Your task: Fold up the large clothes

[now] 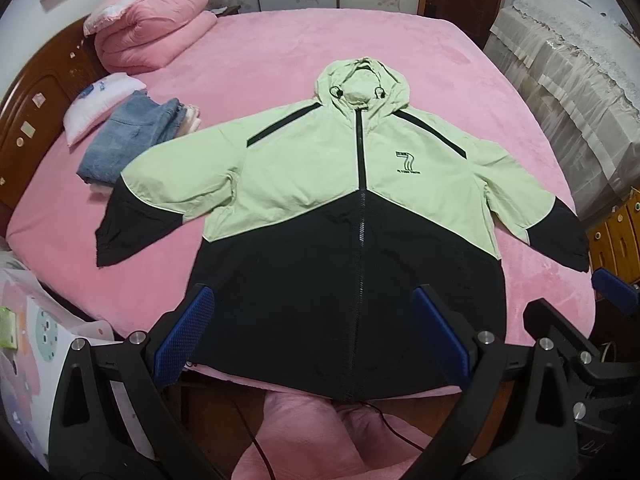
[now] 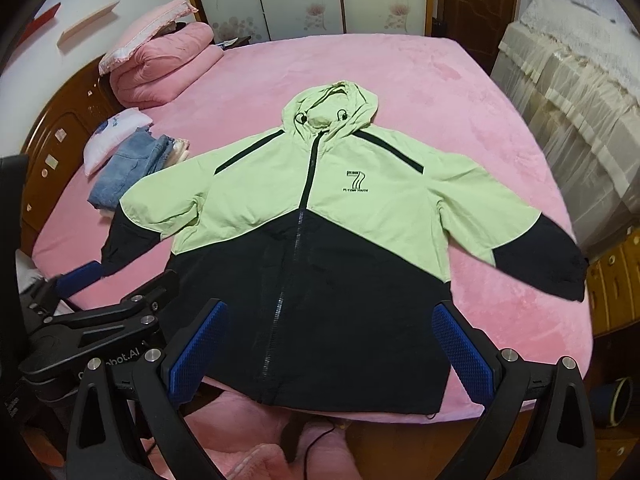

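Observation:
A large hooded jacket, light green above and black below, lies flat and face up on the pink bed, zipped, both sleeves spread out, hood pointing away. Its hem reaches the near bed edge. My left gripper is open above the hem, nothing between its blue pads. My right gripper is also open over the hem, empty. In the left wrist view the right gripper's body shows at the right edge, and the left gripper's body shows at the left in the right wrist view.
Folded jeans and a small pillow lie at the bed's left side. A rolled pink quilt sits at the far left corner. A covered cabinet stands right; wooden headboard left.

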Tool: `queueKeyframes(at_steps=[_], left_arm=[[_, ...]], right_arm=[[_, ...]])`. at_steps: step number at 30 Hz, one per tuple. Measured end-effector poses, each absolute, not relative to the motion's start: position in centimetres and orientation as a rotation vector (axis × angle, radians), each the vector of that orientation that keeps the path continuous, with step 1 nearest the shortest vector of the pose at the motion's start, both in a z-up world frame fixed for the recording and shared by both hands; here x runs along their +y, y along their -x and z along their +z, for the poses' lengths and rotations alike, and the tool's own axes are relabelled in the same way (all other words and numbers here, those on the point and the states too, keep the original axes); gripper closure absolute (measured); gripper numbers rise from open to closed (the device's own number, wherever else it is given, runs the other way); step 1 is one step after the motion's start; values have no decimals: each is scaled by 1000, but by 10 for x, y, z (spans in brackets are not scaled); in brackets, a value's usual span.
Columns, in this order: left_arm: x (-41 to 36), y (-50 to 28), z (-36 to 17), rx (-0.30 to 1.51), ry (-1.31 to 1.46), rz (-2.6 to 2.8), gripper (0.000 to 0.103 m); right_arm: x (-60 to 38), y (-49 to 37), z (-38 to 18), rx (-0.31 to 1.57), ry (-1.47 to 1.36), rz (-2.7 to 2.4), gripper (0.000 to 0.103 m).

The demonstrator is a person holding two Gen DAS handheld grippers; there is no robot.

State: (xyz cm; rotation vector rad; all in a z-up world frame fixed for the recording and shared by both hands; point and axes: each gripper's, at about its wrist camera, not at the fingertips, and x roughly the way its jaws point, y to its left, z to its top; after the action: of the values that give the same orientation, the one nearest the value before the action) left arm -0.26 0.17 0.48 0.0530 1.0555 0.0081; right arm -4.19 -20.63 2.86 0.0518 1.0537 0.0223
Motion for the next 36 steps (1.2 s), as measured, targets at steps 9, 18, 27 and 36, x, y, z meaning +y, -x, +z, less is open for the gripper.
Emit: queueKeyframes(at_steps=[9,18,27,36], left_arm=[[3,1,10,1050,-52,9,5],[0,-2,15,1039,-62,22,5],[-2,-4,16,1041,-66,29,5],[0,-7,13,1051,-69,29,5]], right_arm=[[-203,40,37,1036,-20,17,0],[-203,39,38,1030,-20,20,0],[-204,37,39,1033,-21,18,0],[-204,37,37,1040,-20,14,0]])
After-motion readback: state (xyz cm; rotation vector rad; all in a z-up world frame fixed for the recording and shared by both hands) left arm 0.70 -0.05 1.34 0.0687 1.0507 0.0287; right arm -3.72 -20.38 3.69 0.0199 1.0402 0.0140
